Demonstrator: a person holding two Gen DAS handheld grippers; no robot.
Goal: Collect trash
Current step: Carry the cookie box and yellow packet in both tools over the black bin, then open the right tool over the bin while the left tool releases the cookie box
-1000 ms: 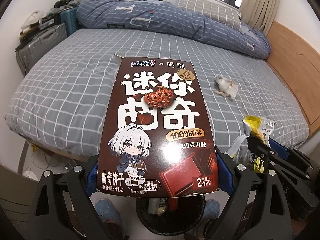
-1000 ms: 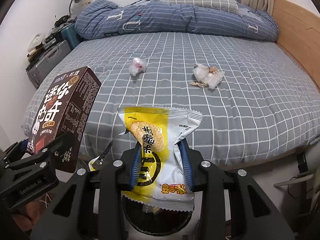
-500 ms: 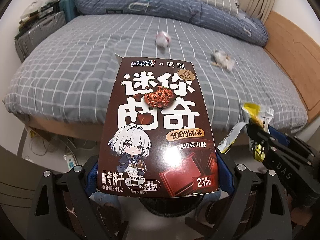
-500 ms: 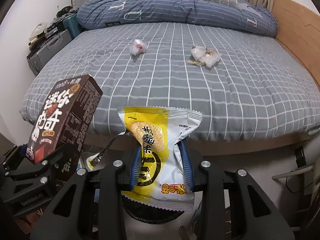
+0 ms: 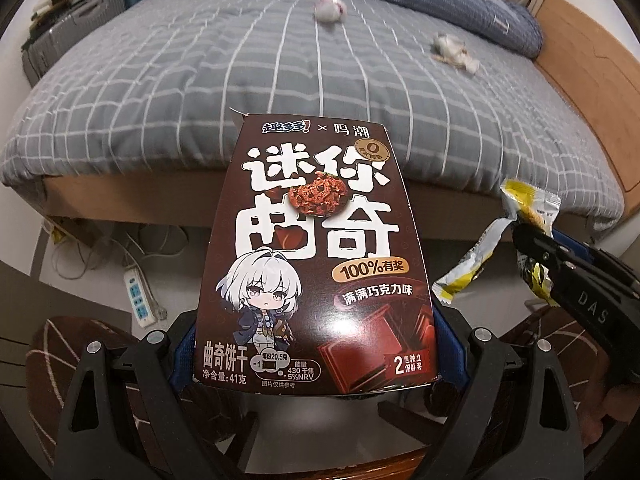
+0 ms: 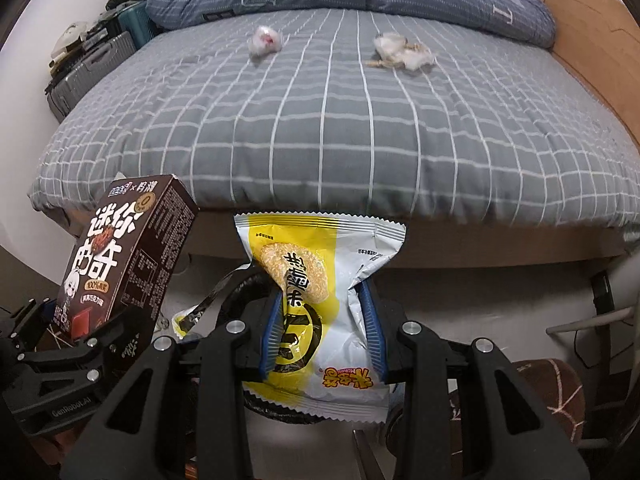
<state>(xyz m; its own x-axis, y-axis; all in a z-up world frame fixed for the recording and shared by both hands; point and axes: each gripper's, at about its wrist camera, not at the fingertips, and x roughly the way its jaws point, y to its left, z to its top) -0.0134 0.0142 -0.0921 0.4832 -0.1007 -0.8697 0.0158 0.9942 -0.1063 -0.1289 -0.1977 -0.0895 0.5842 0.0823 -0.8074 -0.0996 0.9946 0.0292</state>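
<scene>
Brown cardboard fills the left wrist view: a chocolate cookie box point(image 5: 316, 264) stands upright in the left gripper point(image 5: 316, 364), whose blue-padded jaws press against its lower sides. Just right of it, the right gripper point(image 6: 322, 332) is clamped on a yellow-and-white rice cracker wrapper point(image 6: 320, 280), pinching the crumpled packet at its waist, with a torn strip point(image 6: 208, 300) dangling off the packet's left. Beneath the wrapper, partly hidden, shows the dark rim of a round bin point(image 6: 280, 412). Ahead of both grippers lies the bed point(image 6: 360, 140) with its grey checked sheet; far forward on it rest a crumpled white wad with red point(image 6: 264, 42) and, to its right, a pile of clear plastic scraps point(image 6: 402, 54).
</scene>
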